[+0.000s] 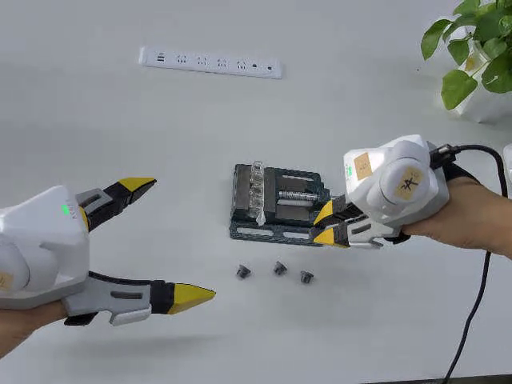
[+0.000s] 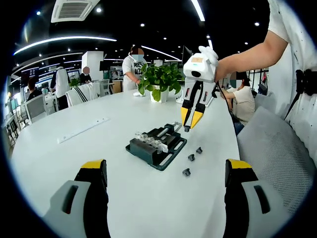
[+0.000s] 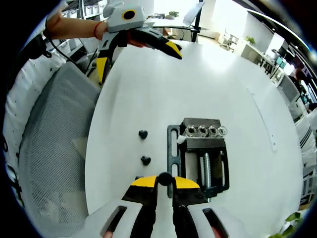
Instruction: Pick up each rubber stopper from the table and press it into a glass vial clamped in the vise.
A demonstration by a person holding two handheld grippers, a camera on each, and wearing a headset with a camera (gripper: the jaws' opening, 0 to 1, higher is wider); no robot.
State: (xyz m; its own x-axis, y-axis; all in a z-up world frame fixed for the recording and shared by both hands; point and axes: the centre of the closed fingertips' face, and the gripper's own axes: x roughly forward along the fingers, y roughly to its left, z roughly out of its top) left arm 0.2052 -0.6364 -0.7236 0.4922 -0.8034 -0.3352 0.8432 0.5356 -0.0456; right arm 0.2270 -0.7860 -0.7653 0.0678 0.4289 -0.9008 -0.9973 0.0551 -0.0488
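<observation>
- A stopper [image 3: 164,178] is gripped between the yellow jaw tips of the right gripper [image 1: 322,226]. The jaws are drawn nearly together on it, and it is seen as a dark round piece at their very end in the right gripper view.
- The right gripper is held by a hand [image 1: 472,220] above the counter [image 1: 96,112]. Its tips are pointed down just beside the screw end of the vise [image 1: 276,206] and are seen clear of it in the left gripper view.
- The jaws of the left gripper [image 1: 168,240] are spread wide, with nothing between them. It is held over the near left part of the counter, well apart from the vise, with its tips turned toward it.
- Four clear vials [image 1: 258,192] are clamped upright in a row in the vise, at the end away from the screw. Their mouths are seen open in the right gripper view.
- The vise is set near the middle of the counter.
- Three loose stoppers [image 1: 280,269] are laid in a short row between the vise and the near edge, apart from one another and from the vise base.
- A strip [image 1: 210,62] of sockets is laid flat toward the far edge, well apart from the vise.
- A plant [image 1: 472,48] is stood at the far right corner.
- A black cable [image 1: 480,280] is run from the right gripper down toward the near edge.
- Several people are seen beyond the counter in the left gripper view.
</observation>
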